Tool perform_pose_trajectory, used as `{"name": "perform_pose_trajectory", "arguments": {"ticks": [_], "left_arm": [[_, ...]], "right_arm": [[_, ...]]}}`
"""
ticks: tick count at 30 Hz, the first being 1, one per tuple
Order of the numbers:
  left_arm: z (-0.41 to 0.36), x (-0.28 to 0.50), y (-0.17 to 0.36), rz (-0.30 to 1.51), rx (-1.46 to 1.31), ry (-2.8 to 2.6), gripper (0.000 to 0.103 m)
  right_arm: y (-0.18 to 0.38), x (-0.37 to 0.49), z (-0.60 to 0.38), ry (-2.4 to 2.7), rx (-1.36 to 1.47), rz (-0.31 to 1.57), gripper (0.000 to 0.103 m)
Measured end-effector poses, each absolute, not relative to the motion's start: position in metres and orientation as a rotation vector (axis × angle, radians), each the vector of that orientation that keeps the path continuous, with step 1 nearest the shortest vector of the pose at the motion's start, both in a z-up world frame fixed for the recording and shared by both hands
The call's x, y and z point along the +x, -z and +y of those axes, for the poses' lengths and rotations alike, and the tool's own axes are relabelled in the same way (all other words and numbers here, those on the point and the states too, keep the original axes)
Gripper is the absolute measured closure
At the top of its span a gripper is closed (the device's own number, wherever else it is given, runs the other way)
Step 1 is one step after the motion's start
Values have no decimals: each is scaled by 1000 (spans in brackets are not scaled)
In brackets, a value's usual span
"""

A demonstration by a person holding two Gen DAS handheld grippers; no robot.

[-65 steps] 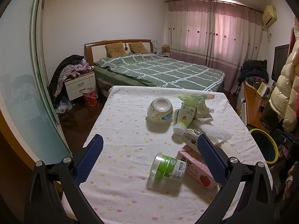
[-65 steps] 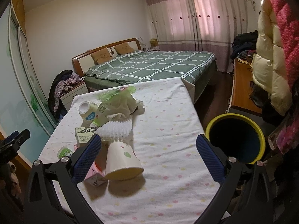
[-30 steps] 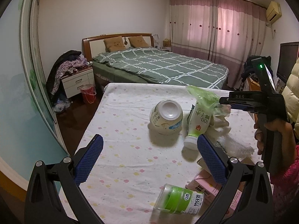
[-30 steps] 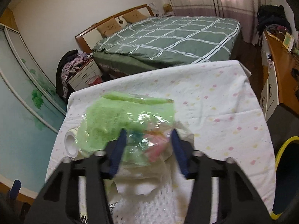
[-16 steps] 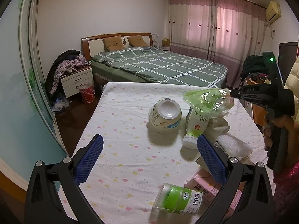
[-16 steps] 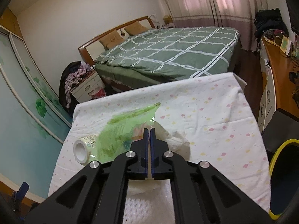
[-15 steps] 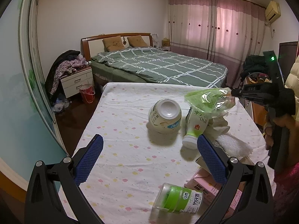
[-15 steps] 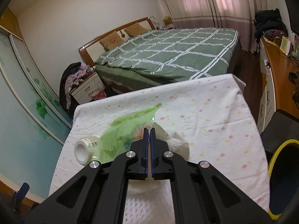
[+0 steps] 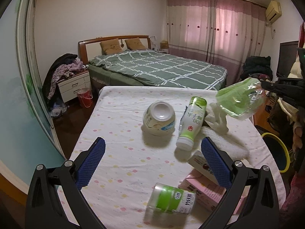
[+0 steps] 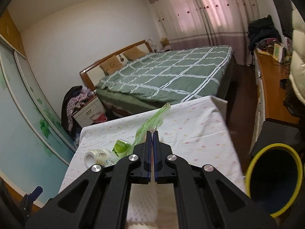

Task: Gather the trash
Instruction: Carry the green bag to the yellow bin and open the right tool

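Note:
My right gripper (image 10: pixel 152 133) is shut on a crumpled green plastic bag (image 10: pixel 152 121), which hangs in the air beyond the table's right edge in the left wrist view (image 9: pixel 239 100). My left gripper (image 9: pixel 152 152) is open above the table with nothing between its fingers. On the dotted tablecloth (image 9: pixel 118 152) lie a round cream bottle (image 9: pixel 159 120), a green-and-white bottle (image 9: pixel 192 124), a small green-banded jar (image 9: pixel 171 198), a pink carton (image 9: pixel 204 194) and white paper (image 9: pixel 219 118). The yellow-rimmed bin (image 10: pixel 274 179) stands on the floor to the right of the table.
A green-quilted bed (image 9: pixel 156 68) stands behind the table. A nightstand (image 9: pixel 74 85) piled with clothes and a red bucket (image 9: pixel 84 97) are at the left. A wooden desk (image 10: pixel 272 87) and a puffy coat (image 10: pixel 297 66) line the right side. A person's hand (image 9: pixel 297 131) holds the right gripper.
The right gripper closed on the green bag and lifted it off the pile, carrying it up and to the right past the table edge. The left gripper kept still.

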State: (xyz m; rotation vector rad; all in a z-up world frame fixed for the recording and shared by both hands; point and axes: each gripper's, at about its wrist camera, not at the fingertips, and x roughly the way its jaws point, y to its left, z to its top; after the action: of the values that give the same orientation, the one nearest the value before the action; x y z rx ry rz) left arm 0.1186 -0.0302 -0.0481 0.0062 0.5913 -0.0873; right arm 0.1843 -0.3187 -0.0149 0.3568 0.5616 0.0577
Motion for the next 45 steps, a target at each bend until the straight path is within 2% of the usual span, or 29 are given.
{"name": "perform_pose_trajectory", "arguments": {"ticks": [11, 25, 30, 32, 34, 45], "left_arm": [[-54, 100, 47, 589, 27, 129, 4], [-86, 84, 66, 649, 69, 157, 4], [-92, 83, 76, 681, 84, 166, 4], [-93, 82, 77, 687, 87, 170, 4], [-95, 81, 79, 687, 89, 177, 4], [-76, 79, 95, 734, 109, 136, 4]], "right_arm": [[24, 118, -407, 150, 405, 516, 101], [99, 78, -507, 460, 457, 590, 100], [124, 81, -519, 509, 468, 638, 94], [128, 82, -519, 510, 479, 646, 81], [129, 82, -518, 512, 474, 644, 77], [125, 86, -500, 474, 466, 640, 70]]}}
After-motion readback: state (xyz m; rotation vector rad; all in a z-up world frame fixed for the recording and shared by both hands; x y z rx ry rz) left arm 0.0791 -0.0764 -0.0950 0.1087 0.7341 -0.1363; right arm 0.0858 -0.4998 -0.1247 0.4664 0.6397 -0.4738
